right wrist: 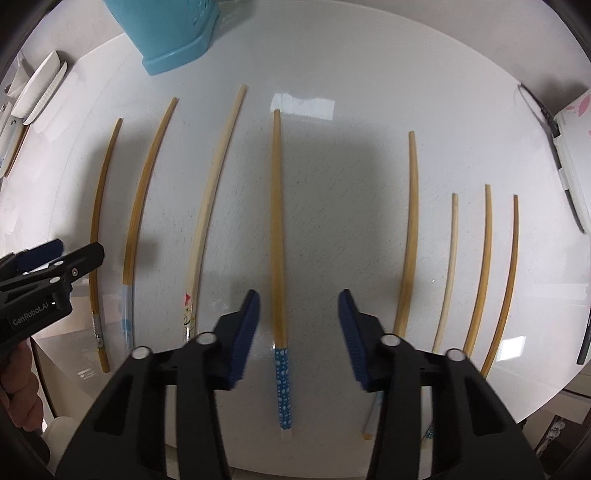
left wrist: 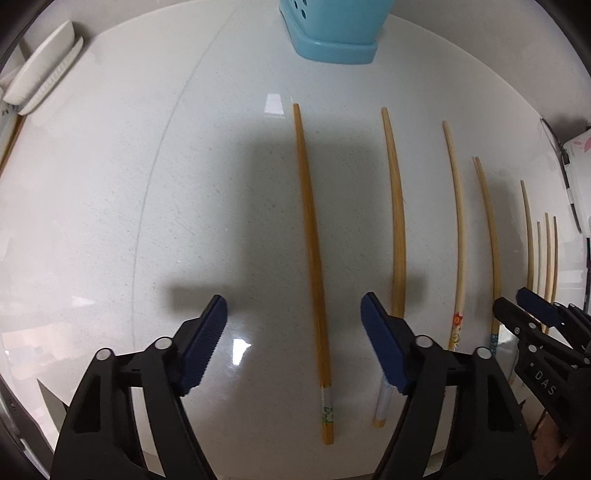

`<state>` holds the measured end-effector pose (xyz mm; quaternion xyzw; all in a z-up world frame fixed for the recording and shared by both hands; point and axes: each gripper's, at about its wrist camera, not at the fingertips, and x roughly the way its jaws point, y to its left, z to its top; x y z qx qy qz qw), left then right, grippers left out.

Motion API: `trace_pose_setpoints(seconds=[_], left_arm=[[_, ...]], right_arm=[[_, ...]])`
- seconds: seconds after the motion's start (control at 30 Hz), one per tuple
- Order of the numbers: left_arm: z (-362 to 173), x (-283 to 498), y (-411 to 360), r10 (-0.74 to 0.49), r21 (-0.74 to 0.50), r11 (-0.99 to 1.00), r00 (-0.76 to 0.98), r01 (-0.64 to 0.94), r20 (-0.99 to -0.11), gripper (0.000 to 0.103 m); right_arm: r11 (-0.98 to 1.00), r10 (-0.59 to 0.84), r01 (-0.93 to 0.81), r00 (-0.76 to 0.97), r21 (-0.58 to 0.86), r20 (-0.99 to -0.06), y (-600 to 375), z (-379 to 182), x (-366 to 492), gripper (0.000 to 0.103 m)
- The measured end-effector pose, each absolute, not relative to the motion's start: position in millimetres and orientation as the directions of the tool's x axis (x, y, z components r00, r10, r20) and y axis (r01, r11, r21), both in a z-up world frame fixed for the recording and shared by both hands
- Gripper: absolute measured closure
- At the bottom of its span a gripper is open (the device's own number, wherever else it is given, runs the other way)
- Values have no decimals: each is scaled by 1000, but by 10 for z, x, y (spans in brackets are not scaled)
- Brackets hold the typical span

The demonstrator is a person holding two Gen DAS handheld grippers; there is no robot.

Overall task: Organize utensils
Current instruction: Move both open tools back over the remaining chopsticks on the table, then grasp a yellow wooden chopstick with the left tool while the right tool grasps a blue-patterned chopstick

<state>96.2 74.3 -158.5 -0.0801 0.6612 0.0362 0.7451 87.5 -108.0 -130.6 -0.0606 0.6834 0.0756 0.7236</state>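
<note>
Several wooden chopsticks lie side by side on a white round table [left wrist: 110, 206], tips pointing away. In the left wrist view my left gripper [left wrist: 293, 314] is open, its jaws either side of an amber chopstick with a green-patterned end [left wrist: 312, 240]. A light blue utensil holder [left wrist: 334, 29] stands at the far edge; it also shows in the right wrist view [right wrist: 173, 33]. In the right wrist view my right gripper [right wrist: 299, 314] is open, straddling a chopstick with a blue dotted handle [right wrist: 279, 229]. Both grippers are empty.
White dishes [left wrist: 44, 81] are stacked at the far left of the table. A white case with a pink flower print [right wrist: 576, 147] lies at the right edge. The right gripper shows at the right of the left wrist view [left wrist: 535, 314], the left gripper at the left of the right wrist view [right wrist: 48, 266].
</note>
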Motion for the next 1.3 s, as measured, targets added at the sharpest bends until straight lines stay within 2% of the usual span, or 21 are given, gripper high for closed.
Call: trace_pose_setpoints(seconds=[0.2, 0.3, 0.33, 0.37, 0.47, 0.7, 1.03, 1.3], left_arm=[[-1571, 984, 705, -42, -58, 987, 111, -149, -993, 59], [-1575, 1015, 690, -48, -62, 987, 94, -150, -994, 78], [-1585, 1065, 635, -57, -70, 986, 87, -150, -995, 89], [-1599, 1088, 643, -62, -73, 986, 77, -147, -995, 96], [-1613, 1096, 627, -63, -73, 987, 76, -145, -995, 96], [-1630, 1121, 533, -64, -78, 986, 96, -151, -993, 97], [-1320, 1047, 748, -59, -80, 985, 141, -151, -988, 97], [-983, 1009, 767, -35, -74, 986, 251, -148, -967, 97]], right_arm=[[982, 20, -189, 36, 13, -999, -1018, -1351, 904, 76], [982, 19, -189, 22, 15, -1000, -1020, -1406, 958, 82], [982, 21, -189, 20, 17, -1000, -1012, -1413, 962, 82], [982, 21, -189, 20, 17, -1000, -1001, -1418, 968, 85], [982, 12, -190, 13, 9, -1000, -985, -1437, 985, 96], [984, 24, -180, 15, 21, -1000, -974, -1438, 1063, 97], [985, 46, -169, 62, 35, -997, -1092, -1215, 981, 97], [985, 85, -162, 168, 58, -982, -1169, -889, 894, 97]])
